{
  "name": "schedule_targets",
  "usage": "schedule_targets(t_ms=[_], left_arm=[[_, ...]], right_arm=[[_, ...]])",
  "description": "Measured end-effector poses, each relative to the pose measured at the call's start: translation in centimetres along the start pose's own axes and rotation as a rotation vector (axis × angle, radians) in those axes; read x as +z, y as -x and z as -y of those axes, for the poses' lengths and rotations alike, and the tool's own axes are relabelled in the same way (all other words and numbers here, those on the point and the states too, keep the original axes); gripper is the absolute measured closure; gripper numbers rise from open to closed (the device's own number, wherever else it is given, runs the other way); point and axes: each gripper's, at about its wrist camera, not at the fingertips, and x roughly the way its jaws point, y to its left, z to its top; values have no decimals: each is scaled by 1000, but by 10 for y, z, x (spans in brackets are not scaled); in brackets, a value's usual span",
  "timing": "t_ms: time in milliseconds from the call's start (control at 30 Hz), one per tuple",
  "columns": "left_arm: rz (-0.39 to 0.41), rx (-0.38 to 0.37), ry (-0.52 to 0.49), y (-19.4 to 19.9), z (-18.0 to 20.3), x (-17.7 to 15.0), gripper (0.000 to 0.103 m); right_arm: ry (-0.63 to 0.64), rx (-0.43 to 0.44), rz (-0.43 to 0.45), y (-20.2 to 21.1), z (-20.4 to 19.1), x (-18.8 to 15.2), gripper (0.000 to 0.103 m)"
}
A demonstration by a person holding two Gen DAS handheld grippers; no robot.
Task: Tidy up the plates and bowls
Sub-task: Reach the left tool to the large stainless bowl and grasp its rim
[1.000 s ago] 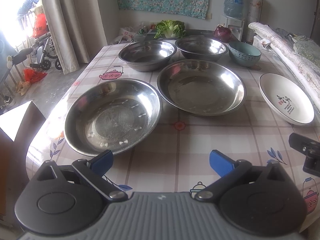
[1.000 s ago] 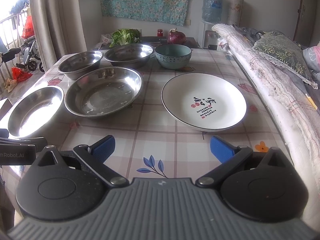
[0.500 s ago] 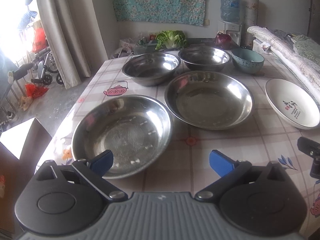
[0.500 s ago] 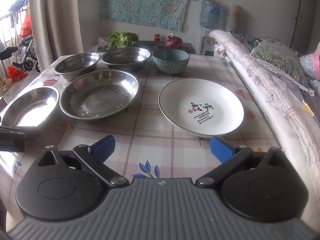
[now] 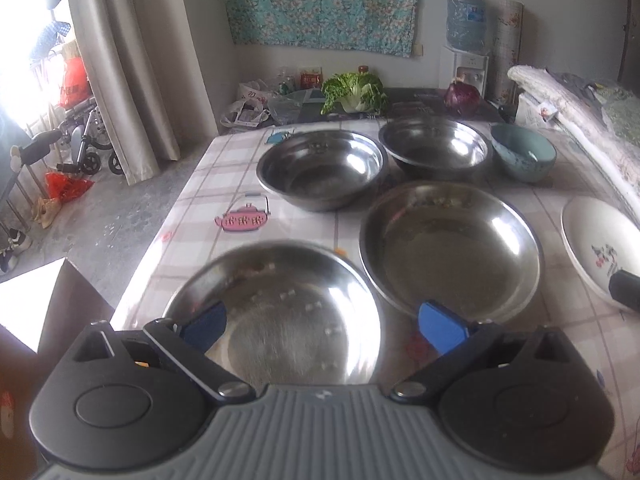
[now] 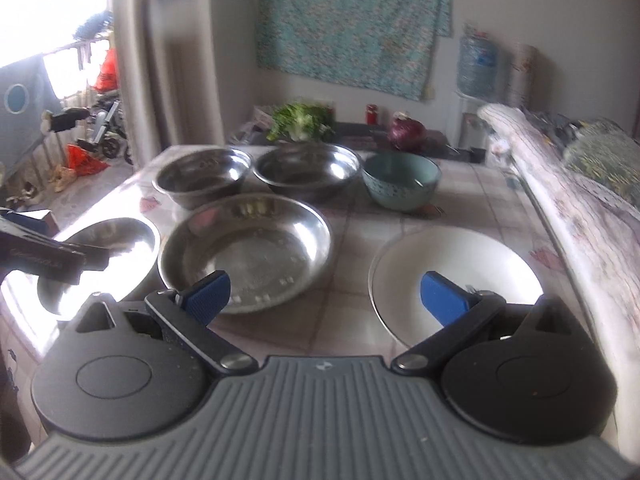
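On the checked tablecloth stand two wide steel plates: a near-left one (image 5: 280, 312) and a middle one (image 5: 448, 248). Behind them are two steel bowls (image 5: 320, 168) (image 5: 436, 148) and a teal bowl (image 5: 522, 156). A white plate (image 5: 596, 244) lies at the right. My left gripper (image 5: 322, 326) is open, low over the near-left steel plate. My right gripper (image 6: 326, 298) is open; its right finger is over the white plate (image 6: 452, 268), its left over the middle steel plate (image 6: 248, 248). The left gripper (image 6: 52, 256) shows in the right wrist view.
A cabbage (image 5: 354, 92) and a red onion (image 5: 462, 98) lie on a dark counter past the table's far end. A rolled blanket (image 6: 580, 208) runs along the right edge. A curtain (image 5: 132, 60) and wheelchair (image 5: 80, 140) stand at the left.
Both grippers have moved forward and lower over the table. The left one now reaches over the near-left steel plate, the right one over the white plate's near rim. Both stayed open.
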Motion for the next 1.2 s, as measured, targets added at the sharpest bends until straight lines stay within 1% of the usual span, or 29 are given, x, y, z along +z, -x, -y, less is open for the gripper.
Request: schedule_targets(t_ms=[100,167,300,400,533,600,667,700,733,767,800,833,867,900,967,1033,1133,1200], left_arm=[[11,-40,8,-11,-11,21,0],[33,-58,15,-20,-17,34,0],[47,-67,23,-47,-31,59,0],[49,-83,33,-72,-44,77,0],[19,-104,79,-112,-60,100,1],[9,-104,108,-130,-67,108,2],[3,-115,135,-145,-72,114,4],[-4,-116,149,-154,-75,118,5],[-9,-115,156,-160,-76,121,7],[-19,-110,158,-168,-76,123,8],[-28,-95,155,-175,-75,125,10],[-36,-83,149,-180,-73,126,14],[-45,-70,140,-186,-72,127,19],[-59,-55,134,-192,-70,128,21],[-87,-41,134,-201,-68,130,33],[-107,-35,144,-208,-68,131,38],[-131,-29,163,-216,-70,131,43],[-146,-29,176,-219,-72,131,52]], right_arm=[[-32,99,5,-15,7,22,1],[-52,160,-2,-30,9,39,1],[-63,252,-12,-68,0,76,1],[-86,310,-33,-103,-8,104,1],[-117,364,-91,-157,-26,132,2],[-139,388,-142,-188,-35,139,9],[-154,398,-196,-217,-44,141,21],[-161,401,-221,-229,-48,141,24],[-168,402,-244,-242,-52,141,30],[-174,402,-266,-253,-56,139,36],[-175,401,-284,-264,-59,137,38],[-175,393,-300,-275,-62,135,43],[-176,388,-313,-279,-64,133,48],[-176,383,-325,-285,-67,131,51],[-185,369,-349,-292,-66,128,57],[-192,359,-365,-300,-65,126,60],[-206,350,-383,-308,-64,124,70],[-211,347,-391,-313,-64,124,75]])
